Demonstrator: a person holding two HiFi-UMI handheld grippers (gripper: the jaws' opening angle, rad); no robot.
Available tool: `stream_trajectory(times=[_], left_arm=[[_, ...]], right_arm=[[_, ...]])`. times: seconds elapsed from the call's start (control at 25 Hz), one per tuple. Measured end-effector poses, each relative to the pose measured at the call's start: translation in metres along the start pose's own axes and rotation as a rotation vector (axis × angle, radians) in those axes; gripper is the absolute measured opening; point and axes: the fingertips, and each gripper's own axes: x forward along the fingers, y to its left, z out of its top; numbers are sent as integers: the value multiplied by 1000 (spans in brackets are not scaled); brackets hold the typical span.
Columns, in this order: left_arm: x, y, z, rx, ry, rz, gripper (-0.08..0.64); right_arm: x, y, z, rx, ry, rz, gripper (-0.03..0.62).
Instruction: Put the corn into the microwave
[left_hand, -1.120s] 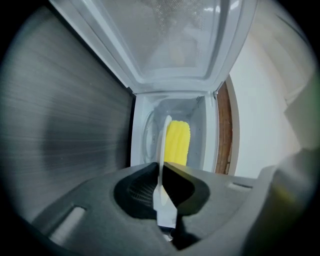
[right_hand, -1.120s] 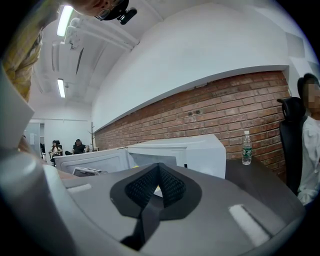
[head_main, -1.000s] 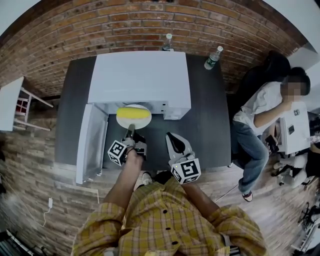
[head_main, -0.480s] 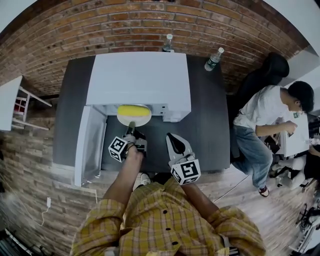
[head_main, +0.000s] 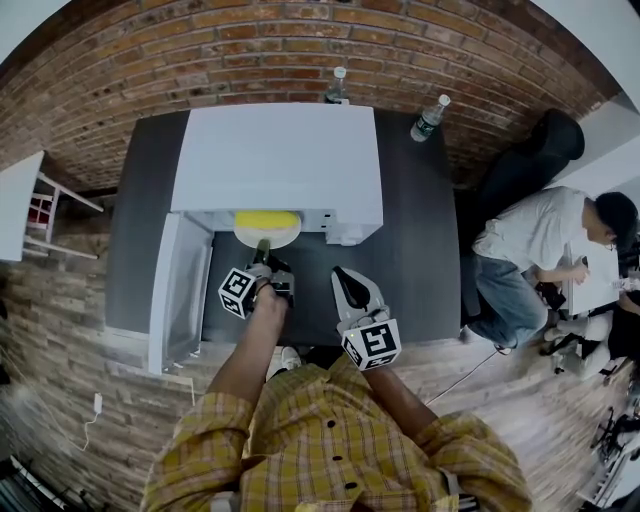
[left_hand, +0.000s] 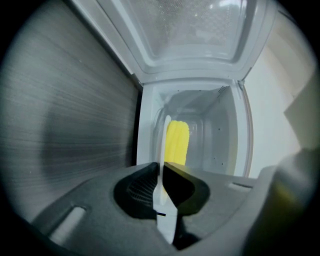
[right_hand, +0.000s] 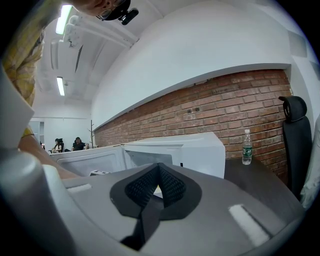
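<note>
Between the jaws of the left tongs (left_hand: 161, 172), which are closed tight on it, sits the rim of a thin round white plate (left_hand: 161, 140), seen edge-on. On the plate the yellow cob of corn (left_hand: 177, 142) lies loose, partly inside the cavity of the boxy white microwave (head_main: 280, 155), whose door (head_main: 180, 290) hangs open to the left. I judge the plate stiff, smooth and slippery, and the cob round and free to roll, so the rim grip serves only while the plate is kept level. The right tongs (right_hand: 159, 187) are closed on nothing, held above the dark grey surface (head_main: 420, 230), apart from the plate.
</note>
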Motion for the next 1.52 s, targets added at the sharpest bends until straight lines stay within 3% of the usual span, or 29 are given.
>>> stream_trajectory(times=[0.44, 1.52], left_arm=[[11, 9, 3, 22, -3, 26, 26], [41, 0, 10, -22, -41, 54, 31]], right_arm=[[-1, -5, -1, 5, 2, -10, 3], [3, -3, -5, 10, 12, -1, 3]])
